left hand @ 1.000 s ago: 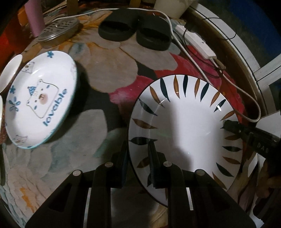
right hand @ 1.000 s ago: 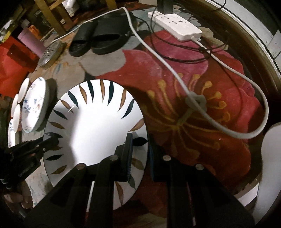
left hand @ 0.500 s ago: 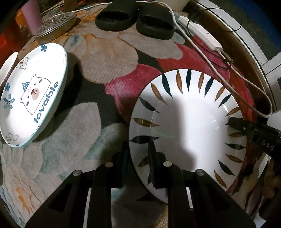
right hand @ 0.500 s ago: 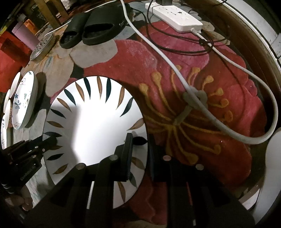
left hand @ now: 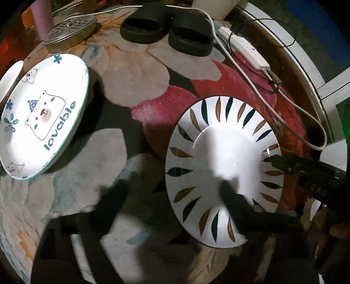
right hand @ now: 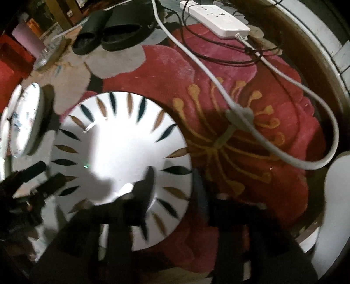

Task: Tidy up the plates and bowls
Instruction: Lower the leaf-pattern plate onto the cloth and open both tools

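White ceramic with black and brown leaf strokes around its rim, the leaf plate (left hand: 221, 166) lies flat on the flowered rug (left hand: 140, 87). Readable writing is scarce: the bear plate (left hand: 41, 118) to its left carries the blue word "lovable" under a cartoon bear, and faint pale letters on the body of the right tool (right hand: 172, 174), seen from the left camera, are too dim to read.

Half a second ago both tools were pinched on the leaf plate's rim, one at each side. Now the left tool (left hand: 172, 190) has its fingers spread wide: one finger (left hand: 116, 196) is over the rug left of the plate, the other (left hand: 231, 196) over the plate's white centre, both smeared by motion. The right tool's fingers are likewise parted, one finger (right hand: 148, 181) above the plate's inner face and the other outside the rim over the red flower. Neither is clamping the rim. The plate sits a little farther from each camera than before.

Both tools point forward and down at the plate from opposite sides. Behind it lie black slippers (left hand: 166, 30), a white power strip (right hand: 214, 17) with its cord (right hand: 218, 87), and a perforated metal lid (left hand: 70, 30)
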